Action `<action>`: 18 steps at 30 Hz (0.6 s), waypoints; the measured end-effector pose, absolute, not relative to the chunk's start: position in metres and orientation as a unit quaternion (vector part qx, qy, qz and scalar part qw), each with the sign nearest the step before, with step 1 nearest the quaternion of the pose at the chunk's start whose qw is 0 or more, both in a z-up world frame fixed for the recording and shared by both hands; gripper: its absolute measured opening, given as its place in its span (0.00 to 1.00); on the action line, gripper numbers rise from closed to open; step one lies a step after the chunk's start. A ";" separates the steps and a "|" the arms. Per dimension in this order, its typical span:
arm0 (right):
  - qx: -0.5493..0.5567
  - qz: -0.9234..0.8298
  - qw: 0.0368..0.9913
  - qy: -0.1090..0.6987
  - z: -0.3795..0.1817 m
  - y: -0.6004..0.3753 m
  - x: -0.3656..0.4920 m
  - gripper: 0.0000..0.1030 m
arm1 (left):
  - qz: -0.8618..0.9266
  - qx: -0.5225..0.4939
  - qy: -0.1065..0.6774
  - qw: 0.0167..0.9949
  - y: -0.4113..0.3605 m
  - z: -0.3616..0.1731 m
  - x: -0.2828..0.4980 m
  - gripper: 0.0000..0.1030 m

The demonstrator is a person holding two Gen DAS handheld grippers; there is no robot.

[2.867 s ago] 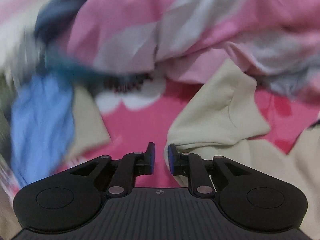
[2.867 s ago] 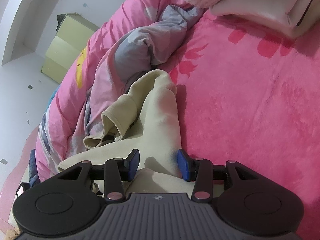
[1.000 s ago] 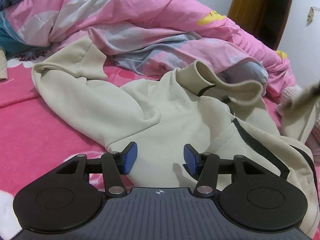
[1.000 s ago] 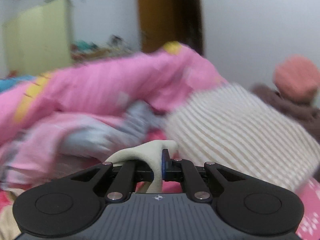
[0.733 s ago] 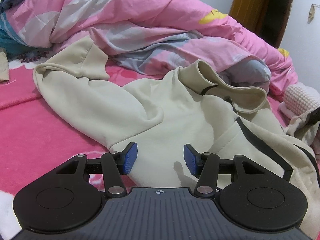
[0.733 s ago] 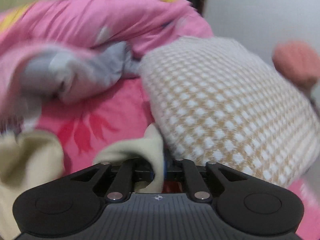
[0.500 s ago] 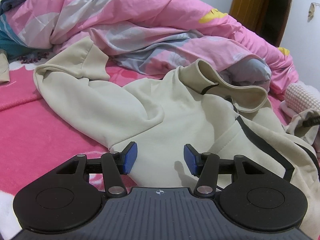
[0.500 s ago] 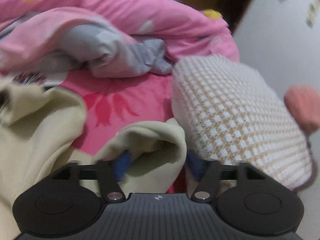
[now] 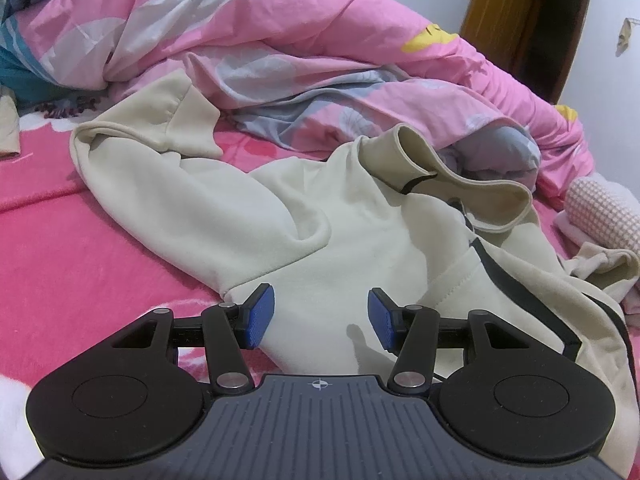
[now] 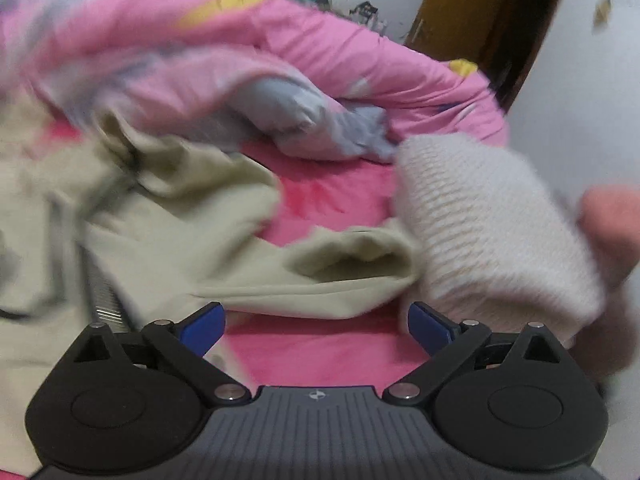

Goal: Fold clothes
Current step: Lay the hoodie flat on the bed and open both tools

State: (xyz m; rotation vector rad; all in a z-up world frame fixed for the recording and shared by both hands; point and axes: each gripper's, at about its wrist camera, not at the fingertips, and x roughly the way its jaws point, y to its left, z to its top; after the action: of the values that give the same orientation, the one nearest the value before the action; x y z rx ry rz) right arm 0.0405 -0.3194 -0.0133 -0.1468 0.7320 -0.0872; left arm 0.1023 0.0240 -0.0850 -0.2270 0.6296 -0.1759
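A cream hoodie lies crumpled on the pink bed sheet, hood toward the back, one sleeve stretched to the left. My left gripper is open and empty, just above the hoodie's near body. In the blurred right wrist view the hoodie's other sleeve cuff lies on the sheet just ahead of my right gripper, which is wide open and empty.
A pink and grey quilt is heaped along the back of the bed. A white waffle-knit pillow sits at the right, touching the cuff. A brown door stands behind. Other clothes lie at far left.
My right gripper, which was shut on the sleeve cuff, has opened, let the cuff drop onto the sheet and pulled back. My left gripper has stayed open and still.
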 end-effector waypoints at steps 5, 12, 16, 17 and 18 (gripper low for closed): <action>0.040 0.058 0.933 0.354 -0.024 -0.314 0.027 0.92 | -0.081 -0.094 0.303 0.945 0.020 -0.086 0.102 0.51; 0.057 0.099 0.919 0.376 -0.055 -0.296 0.034 0.68 | -0.079 -0.083 0.305 0.945 0.019 -0.088 0.103 0.51; 0.063 0.103 0.919 0.375 -0.063 -0.294 0.038 0.60 | -0.079 -0.082 0.305 0.946 0.019 -0.088 0.103 0.51; 0.064 0.104 0.919 0.375 -0.065 -0.294 0.038 0.54 | -0.079 -0.082 0.305 0.946 0.019 -0.088 0.103 0.51; 0.063 0.106 0.920 0.373 -0.065 -0.293 0.037 0.51 | -0.078 -0.082 0.305 0.946 0.019 -0.088 0.103 0.51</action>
State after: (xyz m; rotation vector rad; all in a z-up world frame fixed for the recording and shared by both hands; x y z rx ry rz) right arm 0.0368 -0.2926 -0.0646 0.1304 0.7660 0.2174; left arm 0.1032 0.0191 -0.0883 -0.1666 0.6212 -0.1593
